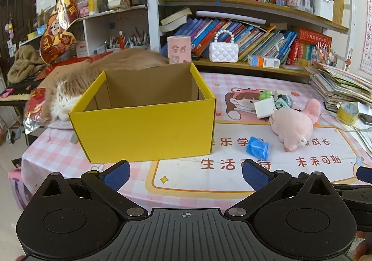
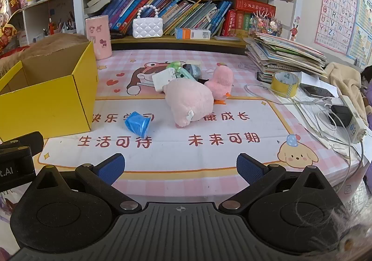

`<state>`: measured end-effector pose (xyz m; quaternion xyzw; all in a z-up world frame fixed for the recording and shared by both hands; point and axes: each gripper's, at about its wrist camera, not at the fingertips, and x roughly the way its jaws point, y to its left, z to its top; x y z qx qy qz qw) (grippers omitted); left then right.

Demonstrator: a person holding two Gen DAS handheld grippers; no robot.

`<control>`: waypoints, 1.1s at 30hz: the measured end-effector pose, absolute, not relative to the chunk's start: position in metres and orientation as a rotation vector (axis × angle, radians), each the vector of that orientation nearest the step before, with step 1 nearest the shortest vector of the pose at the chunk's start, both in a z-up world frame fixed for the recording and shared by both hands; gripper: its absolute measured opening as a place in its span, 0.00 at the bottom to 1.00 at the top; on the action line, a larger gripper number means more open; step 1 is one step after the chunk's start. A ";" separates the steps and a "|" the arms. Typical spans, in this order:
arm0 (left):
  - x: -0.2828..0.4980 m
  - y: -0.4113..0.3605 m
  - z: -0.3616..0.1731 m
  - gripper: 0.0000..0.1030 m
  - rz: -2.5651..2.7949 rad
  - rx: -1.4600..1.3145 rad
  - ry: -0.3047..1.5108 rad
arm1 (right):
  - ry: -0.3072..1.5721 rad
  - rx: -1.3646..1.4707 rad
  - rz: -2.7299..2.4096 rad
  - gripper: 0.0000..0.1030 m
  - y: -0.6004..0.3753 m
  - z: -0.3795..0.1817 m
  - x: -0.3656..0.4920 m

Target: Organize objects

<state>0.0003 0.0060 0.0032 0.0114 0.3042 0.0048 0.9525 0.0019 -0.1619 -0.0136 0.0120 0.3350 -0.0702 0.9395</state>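
A table with a pink mat and the things lying on it

The table (image 2: 209, 182) is covered by a pink checked mat with cartoon prints. On its left stands an open yellow box (image 1: 144, 130). Near the box lies a crumpled blue bag (image 2: 137, 124). In the middle lie a big pink plush toy (image 2: 188, 104), a small pink plush duck (image 2: 222, 83) and a heap of small things (image 2: 176, 75). At the right are a roll of yellow tape (image 2: 284, 83), a pile of books (image 2: 286, 56) and cables (image 2: 325, 107).

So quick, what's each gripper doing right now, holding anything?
Left gripper: open, holding nothing.
Right gripper: open, holding nothing.
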 end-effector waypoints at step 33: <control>0.000 0.008 0.000 1.00 0.013 0.024 0.621 | 0.673 0.021 -0.150 1.00 -0.159 -0.014 0.001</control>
